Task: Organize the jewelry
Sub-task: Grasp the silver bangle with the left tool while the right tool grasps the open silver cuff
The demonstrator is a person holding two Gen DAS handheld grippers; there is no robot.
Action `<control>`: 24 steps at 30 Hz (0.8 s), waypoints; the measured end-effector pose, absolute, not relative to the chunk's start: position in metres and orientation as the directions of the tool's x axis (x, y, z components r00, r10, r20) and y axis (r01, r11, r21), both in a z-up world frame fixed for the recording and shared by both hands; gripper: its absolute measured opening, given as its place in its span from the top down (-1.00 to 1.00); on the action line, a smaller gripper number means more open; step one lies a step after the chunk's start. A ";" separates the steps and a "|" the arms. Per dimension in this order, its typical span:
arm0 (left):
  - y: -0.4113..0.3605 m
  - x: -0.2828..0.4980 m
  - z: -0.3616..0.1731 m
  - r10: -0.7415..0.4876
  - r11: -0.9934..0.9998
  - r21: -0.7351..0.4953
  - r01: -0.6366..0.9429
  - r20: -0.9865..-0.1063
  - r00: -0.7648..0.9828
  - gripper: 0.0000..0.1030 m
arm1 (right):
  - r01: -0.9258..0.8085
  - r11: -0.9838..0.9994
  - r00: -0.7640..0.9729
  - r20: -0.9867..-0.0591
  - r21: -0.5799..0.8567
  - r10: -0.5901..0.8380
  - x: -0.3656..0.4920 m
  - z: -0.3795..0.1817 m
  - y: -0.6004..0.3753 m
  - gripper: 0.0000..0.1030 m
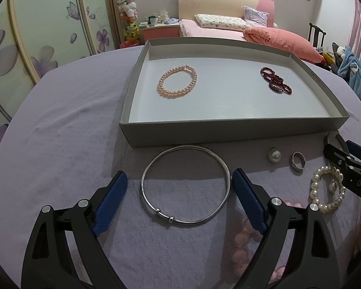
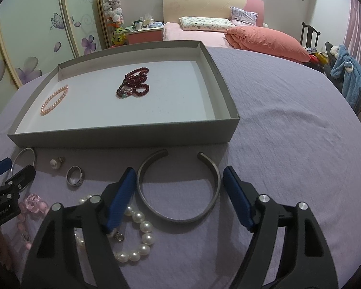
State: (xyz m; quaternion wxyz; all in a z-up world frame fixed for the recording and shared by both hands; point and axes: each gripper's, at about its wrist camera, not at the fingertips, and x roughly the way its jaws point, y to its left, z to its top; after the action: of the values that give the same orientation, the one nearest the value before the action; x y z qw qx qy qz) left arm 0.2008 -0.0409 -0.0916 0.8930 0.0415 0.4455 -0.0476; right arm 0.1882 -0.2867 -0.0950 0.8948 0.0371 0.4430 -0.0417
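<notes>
Claws level, spread | left [image 1: 179, 187] straddles bangle [image 1: 185, 185]; right [image 2: 179, 185] straddles cuff [image 2: 178, 187]

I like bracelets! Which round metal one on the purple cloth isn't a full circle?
The dark cuff bracelet between the right gripper's open fingers has a gap facing the box. The thin silver bangle is closed all around.

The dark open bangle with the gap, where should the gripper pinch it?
Probably across the cuff bangle, one blue finger outside each curved side, coming from the closed end nearest the right gripper. It lies flat on the purple cloth, gap facing the box, already between the open jaws.
</notes>
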 end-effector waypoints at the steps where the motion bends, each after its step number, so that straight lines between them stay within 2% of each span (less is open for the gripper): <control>1: -0.041 0.201 -0.091 -0.047 0.992 0.033 0.122 -0.800 0.599 -0.71 | 0.108 0.994 0.604 -0.796 0.029 -0.043 0.188 -0.095 -0.287 -0.42; 2: -0.041 0.201 -0.091 -0.047 0.992 0.033 0.123 -0.799 0.599 -0.71 | 0.107 0.994 0.605 -0.795 0.028 -0.043 0.188 -0.095 -0.287 -0.41; 3: -0.041 0.201 -0.091 -0.050 0.992 0.031 0.124 -0.799 0.600 -0.70 | 0.103 0.994 0.608 -0.793 0.032 -0.038 0.188 -0.094 -0.287 -0.29; 4: -0.042 0.200 -0.091 -0.058 0.991 0.028 0.132 -0.796 0.602 -0.61 | 0.102 0.994 0.608 -0.793 0.028 -0.040 0.188 -0.095 -0.287 -0.29; 5: -0.043 0.199 -0.090 -0.062 0.990 0.029 0.139 -0.793 0.606 -0.43 | 0.102 0.994 0.609 -0.792 0.031 -0.037 0.187 -0.095 -0.288 -0.29; 24: -0.027 0.189 -0.086 -0.108 0.991 -0.031 0.133 -0.772 0.626 -0.42 | 0.104 0.985 0.677 -0.735 0.140 0.033 0.164 -0.080 -0.301 -0.28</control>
State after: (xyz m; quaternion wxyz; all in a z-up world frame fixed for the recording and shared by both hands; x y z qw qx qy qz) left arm 0.1887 -0.0274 -0.0862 0.9015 0.0142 0.4273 -0.0668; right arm 0.1645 -0.3011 -0.0796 0.9116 0.0855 0.4016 -0.0196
